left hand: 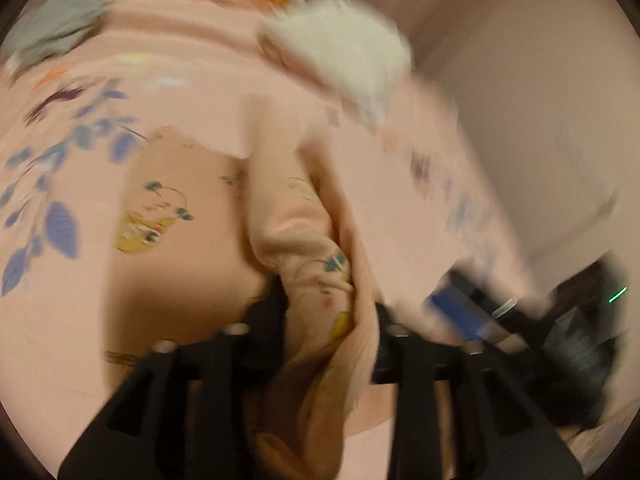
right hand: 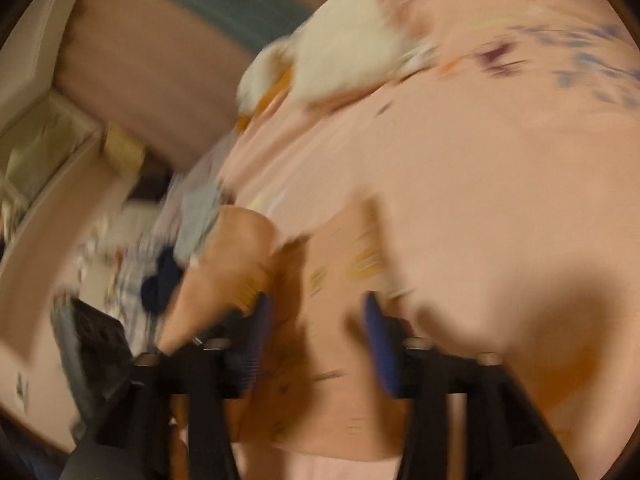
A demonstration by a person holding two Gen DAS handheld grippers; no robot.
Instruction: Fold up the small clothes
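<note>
A small peach garment with cartoon prints lies on a pink floral bedsheet. My left gripper is shut on a bunched fold of this garment, which hangs through the jaws. In the right wrist view my right gripper is open, its blue pads standing apart just above the same peach garment, with nothing between them. Both views are motion-blurred.
A white fluffy item and a grey cloth lie farther back on the bed. The white item also shows in the right wrist view. The right gripper's blue pad shows at the left view's right. Bed edge and floor clutter lie left.
</note>
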